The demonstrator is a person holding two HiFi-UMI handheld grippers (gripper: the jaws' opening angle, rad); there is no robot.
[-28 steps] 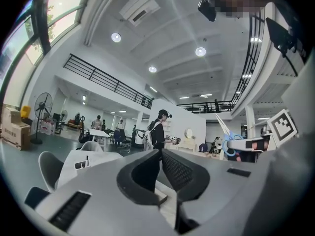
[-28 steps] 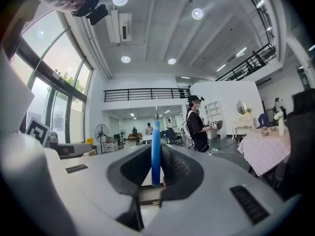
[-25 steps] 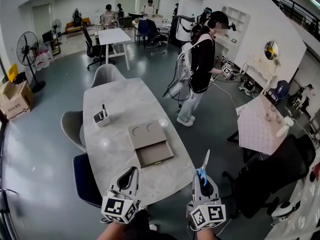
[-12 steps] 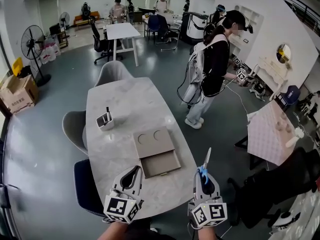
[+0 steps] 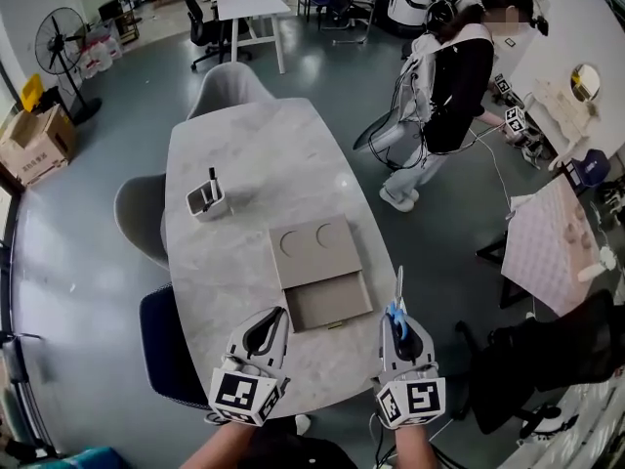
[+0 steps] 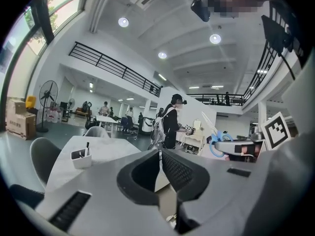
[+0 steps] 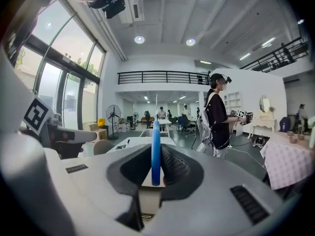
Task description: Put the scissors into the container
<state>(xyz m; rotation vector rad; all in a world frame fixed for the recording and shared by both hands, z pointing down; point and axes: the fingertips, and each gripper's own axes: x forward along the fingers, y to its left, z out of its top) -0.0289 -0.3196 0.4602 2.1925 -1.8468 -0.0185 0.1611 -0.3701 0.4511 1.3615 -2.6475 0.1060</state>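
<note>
My right gripper (image 5: pixel 397 313) is shut on the blue-handled scissors (image 5: pixel 396 306), whose blade points up and forward. In the right gripper view the blue handle (image 7: pixel 156 136) stands upright between the pads of that gripper (image 7: pixel 158 154). My left gripper (image 5: pixel 274 317) is shut with nothing in it; its pads (image 6: pixel 167 163) meet. Both grippers hover over the near end of the marble table (image 5: pixel 244 154). A small white container (image 5: pixel 207 201) with a black pen in it stands at the table's left side, far ahead of both grippers. It also shows in the left gripper view as a white container (image 6: pixel 79 157).
A tan flat box (image 5: pixel 314 252) with its drawer (image 5: pixel 330 301) pulled out lies just ahead of the grippers. Chairs (image 5: pixel 137 225) stand along the table's left side and far end. A person (image 5: pixel 454 76) stands off the table's right side. A pink-clothed table (image 5: pixel 552 247) is at the right.
The head view has tipped further down and moved forward, so the table sits nearer. Both grippers have shifted slightly forward over the table's near end. The scissors stay held.
</note>
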